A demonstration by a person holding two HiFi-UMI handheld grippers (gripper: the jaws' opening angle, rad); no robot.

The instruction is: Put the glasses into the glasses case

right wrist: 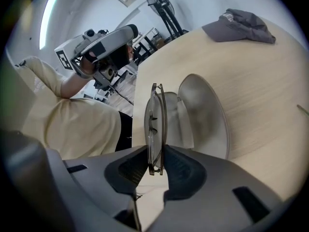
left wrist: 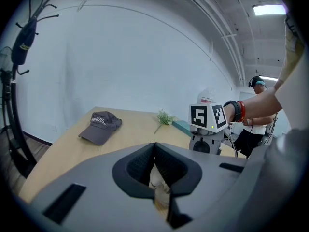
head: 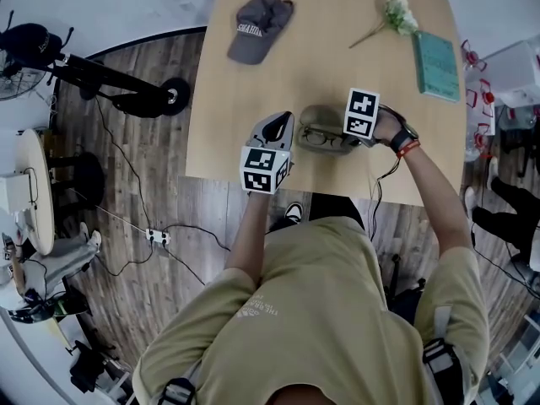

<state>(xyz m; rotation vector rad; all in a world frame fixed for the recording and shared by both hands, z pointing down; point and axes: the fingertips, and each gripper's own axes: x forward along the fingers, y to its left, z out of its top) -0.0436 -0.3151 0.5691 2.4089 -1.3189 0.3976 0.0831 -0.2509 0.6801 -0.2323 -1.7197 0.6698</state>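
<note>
**Head view**
- Table: a light wooden table (head: 337, 57) runs away from the person, who is in a tan shirt.
- Case: an open grey-green oval glasses case (head: 325, 116) lies near the table's front edge.
- Glasses: thin dark-framed glasses (head: 323, 138) sit across the front half of the case.
- Right gripper: the grey right gripper (head: 346, 140) reaches in from the right end of the glasses.
- Left gripper: the grey left gripper (head: 283, 123) is just beside the case's left end.
- Far side: a dark grey fabric cap (head: 259, 26), a pale green flower sprig (head: 395, 13) and a teal book (head: 436, 64).

**Left gripper view**
- Jaws: the left gripper (left wrist: 154, 146) has its tips drawn together. A pale shape in the slit behind them is too unclear to name.
- Beyond: the cap (left wrist: 100, 127), flower sprig (left wrist: 165, 117) and book (left wrist: 183, 126) lie on the table (left wrist: 72, 149).
- Marker cube: the right gripper's marker cube (left wrist: 207, 116) stands above the table.

**Right gripper view**
- Jaws: the right gripper (right wrist: 155, 151) is clenched on one end of the folded glasses (right wrist: 155, 120), seen edge-on.
- Where: the glasses are over the near half of the glasses case (right wrist: 205, 115). Whether they touch its lining cannot be told.
- Left gripper: the left gripper (right wrist: 128, 35) is raised, apart from the case.
- Cap: the cap (right wrist: 239, 25) lies far back on the table (right wrist: 270, 95).
</note>
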